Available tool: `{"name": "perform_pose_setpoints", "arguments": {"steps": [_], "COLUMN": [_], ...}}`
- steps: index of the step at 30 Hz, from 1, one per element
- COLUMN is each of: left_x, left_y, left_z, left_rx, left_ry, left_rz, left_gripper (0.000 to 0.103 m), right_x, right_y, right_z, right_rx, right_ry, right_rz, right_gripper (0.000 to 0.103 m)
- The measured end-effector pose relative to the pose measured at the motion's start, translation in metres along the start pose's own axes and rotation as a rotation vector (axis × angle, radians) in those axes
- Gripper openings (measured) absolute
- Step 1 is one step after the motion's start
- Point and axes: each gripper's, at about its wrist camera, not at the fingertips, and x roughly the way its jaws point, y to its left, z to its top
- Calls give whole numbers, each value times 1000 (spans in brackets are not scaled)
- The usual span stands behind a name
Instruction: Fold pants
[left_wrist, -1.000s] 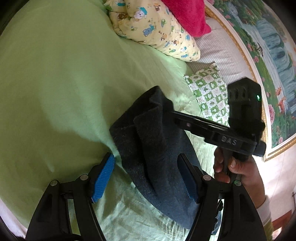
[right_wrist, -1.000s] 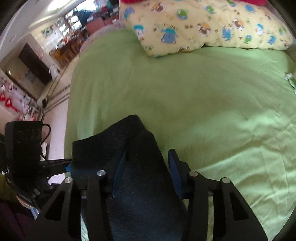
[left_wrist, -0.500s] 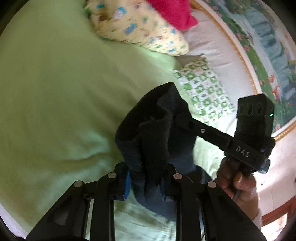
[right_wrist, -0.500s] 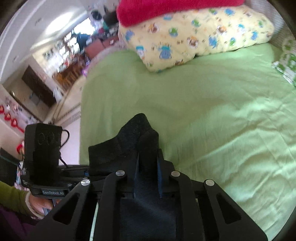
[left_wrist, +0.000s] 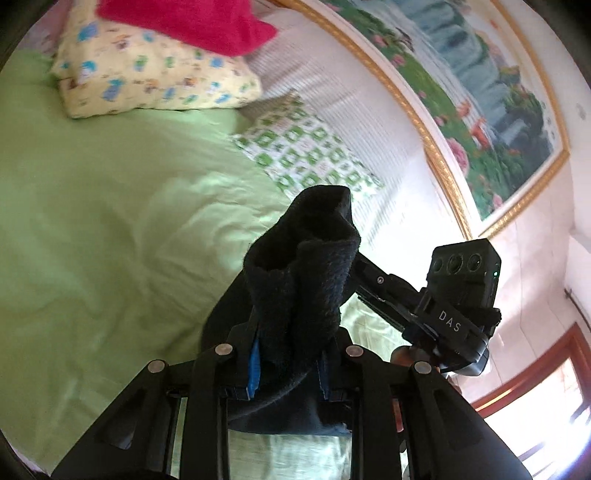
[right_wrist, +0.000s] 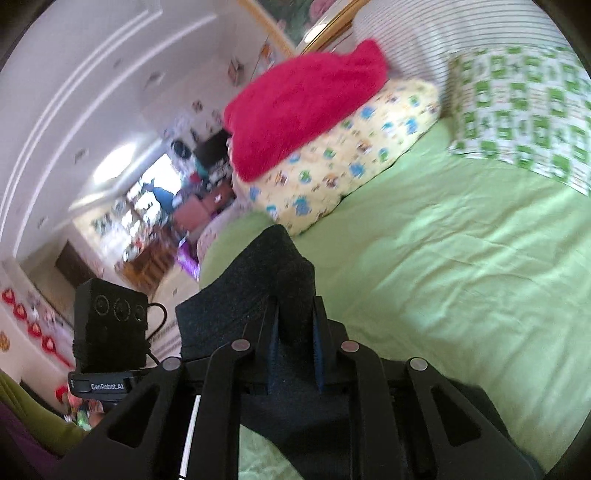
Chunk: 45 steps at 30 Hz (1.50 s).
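Observation:
The dark blue-black pants (left_wrist: 306, 266) are pinched in both grippers and lifted off the green bed sheet (left_wrist: 92, 206). My left gripper (left_wrist: 288, 354) is shut on a bunched fold of the pants; the cloth stands up between its blue pads. My right gripper (right_wrist: 295, 332) is shut on another edge of the pants (right_wrist: 266, 280), which drape down under it. In the left wrist view the right gripper's body (left_wrist: 454, 321) sits just right of the cloth. In the right wrist view the left gripper's body (right_wrist: 107, 332) sits at the left.
A yellow cartoon-print pillow (left_wrist: 147, 74) with a red blanket (left_wrist: 192, 22) on it lies at the bed's head. A green-and-white checked pillow (left_wrist: 306, 151) lies beside a striped headboard (left_wrist: 351, 92). A framed painting (left_wrist: 480, 92) hangs on the wall.
Both grippers closed on the pants a second ago and have since lifted the cloth up off the sheet, tilting the views toward the headboard.

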Motion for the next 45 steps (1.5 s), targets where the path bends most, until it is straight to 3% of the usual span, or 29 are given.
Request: {"name": "perform_pose_setpoints", "arguments": {"steps": [20,34,45], "left_x": [50,107,140], "left_y": [-104,-152,-161], "left_z": [-51,-95,-117], "left_rx": [150,247,298], "left_ry": [133,262,328], "left_rz": [-89,-92,-60], "left_gripper": [23,23,23], "right_x": [-121,-184,-199], "right_y": [-44,-87,-116], "right_z": [-55,-108,-139], "right_rx": [178,303,382], "right_ry": [-254,-353,-370], "right_rz": [-46,-96,-131], "right_gripper": [17,17,17]}}
